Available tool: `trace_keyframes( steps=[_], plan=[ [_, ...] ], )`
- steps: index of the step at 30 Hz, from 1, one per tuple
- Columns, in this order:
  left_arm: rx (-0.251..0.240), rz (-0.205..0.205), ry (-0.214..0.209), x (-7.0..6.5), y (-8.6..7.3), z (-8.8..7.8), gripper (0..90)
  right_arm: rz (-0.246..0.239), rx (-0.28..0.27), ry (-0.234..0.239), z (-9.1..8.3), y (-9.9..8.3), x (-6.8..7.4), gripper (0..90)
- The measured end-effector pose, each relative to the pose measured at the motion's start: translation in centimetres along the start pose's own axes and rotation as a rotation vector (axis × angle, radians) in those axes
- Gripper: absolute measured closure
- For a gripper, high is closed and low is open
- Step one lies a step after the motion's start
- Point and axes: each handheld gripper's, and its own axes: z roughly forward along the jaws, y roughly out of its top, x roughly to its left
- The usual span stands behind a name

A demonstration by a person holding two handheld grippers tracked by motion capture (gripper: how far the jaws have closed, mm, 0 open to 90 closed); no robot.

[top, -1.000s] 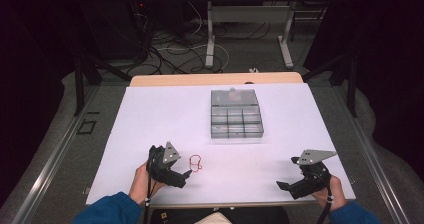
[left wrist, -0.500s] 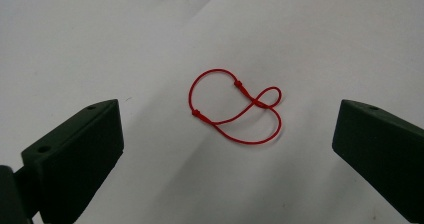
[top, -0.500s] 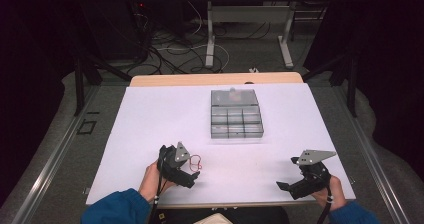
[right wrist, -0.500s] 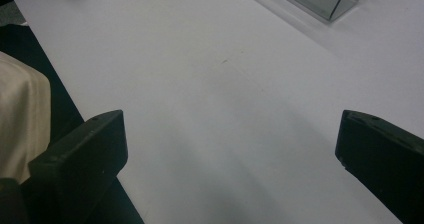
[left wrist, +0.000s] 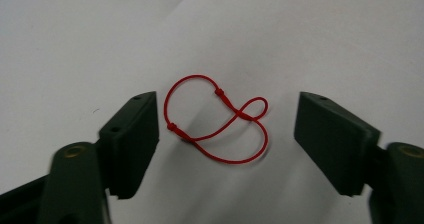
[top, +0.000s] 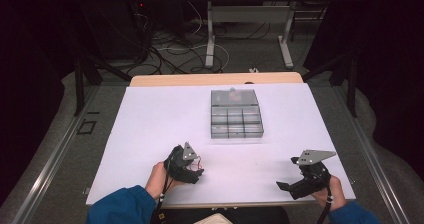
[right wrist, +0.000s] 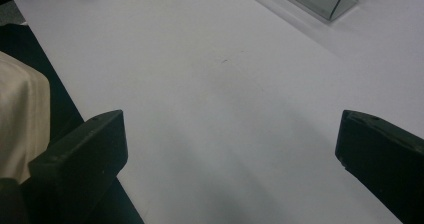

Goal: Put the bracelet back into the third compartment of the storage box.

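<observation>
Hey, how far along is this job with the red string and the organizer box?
Done: nothing visibly packed yet. The red string lies loose on the white table, untouched. In hand: the left claw is open with its jaws either side of the string. Left: close on it, lift it, probably carry it to the clear compartment box. The right claw is open, idle.

Red cord (left wrist: pixel 216 119), black tool (left wrist: pixel 227 139), white table (top: pixel 150 134).

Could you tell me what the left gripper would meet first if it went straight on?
Probably the red string loop, lying on the white table between the left gripper's open fingers.
</observation>
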Motion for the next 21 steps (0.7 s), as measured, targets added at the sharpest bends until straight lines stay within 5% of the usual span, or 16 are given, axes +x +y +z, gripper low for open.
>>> trace_keyframes(
  steps=[19, 21],
  plan=[
    [0.01, -0.042, -0.089, 0.52, -0.01, 0.54, 68.8, -0.005, 0.003, 0.006, -0.04, 0.02, -0.02, 0.0],
    [0.016, -0.023, -0.091, 0.5, 0.03, 0.5, 74.9, -0.005, 0.002, 0.007, -0.02, 0.01, -0.03, 0.0]
  ],
)
